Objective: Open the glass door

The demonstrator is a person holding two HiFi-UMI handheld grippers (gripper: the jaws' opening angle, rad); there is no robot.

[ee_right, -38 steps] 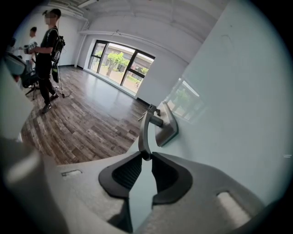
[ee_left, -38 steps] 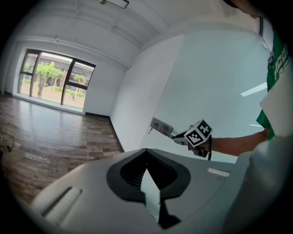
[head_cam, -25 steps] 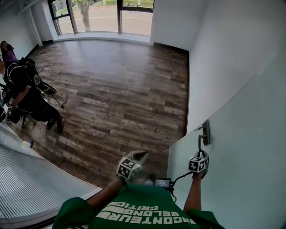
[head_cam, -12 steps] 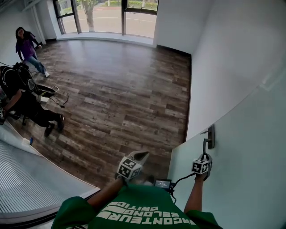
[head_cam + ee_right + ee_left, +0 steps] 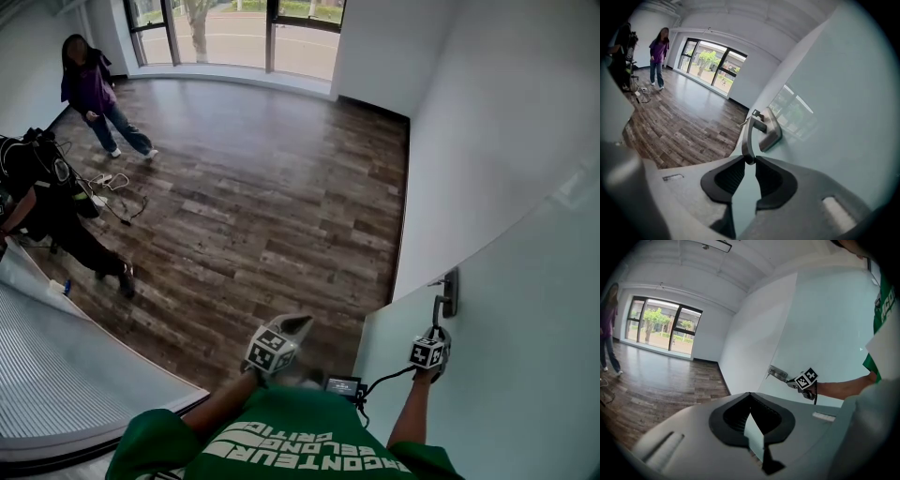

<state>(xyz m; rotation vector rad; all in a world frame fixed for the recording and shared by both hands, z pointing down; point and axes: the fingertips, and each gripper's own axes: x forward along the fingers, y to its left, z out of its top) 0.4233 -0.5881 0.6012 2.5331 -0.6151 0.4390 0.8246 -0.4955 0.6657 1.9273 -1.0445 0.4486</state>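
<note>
My right gripper (image 5: pixel 434 334) is at about 4 o'clock in the head view, up against the glass door (image 5: pixel 511 375), which fills the lower right as a pale, frosted green sheet. In the right gripper view my fingers (image 5: pixel 765 174) are closed narrow on the free end of the door's metal handle (image 5: pixel 749 135), one pad on each side of it, with the lever running up and away towards 12 o'clock to its backplate (image 5: pixel 772 132) on the glass. From the head view the handle (image 5: pixel 437 308) hangs down from that plate (image 5: pixel 452 292), near the door's edge. My left gripper (image 5: pixel 296 323) is held at about 6 o'clock, well apart from the door, above the wooden floor (image 5: pixel 262 187); its tips are drawn together and grip nothing. A pale wedge shows behind them, probably the wall seen through the gap, though I can't be sure. A white wall (image 5: pixel 487 122) runs beyond the door towards 1 o'clock. Across the room a window (image 5: pixel 234 28) lies at 12 o'clock, a person in a purple top (image 5: pixel 94 89) stands at 10 o'clock, and a person in dark clothes (image 5: pixel 47 202) is bent low at 9 o'clock beside cables (image 5: pixel 117 202) on the floor.
</note>
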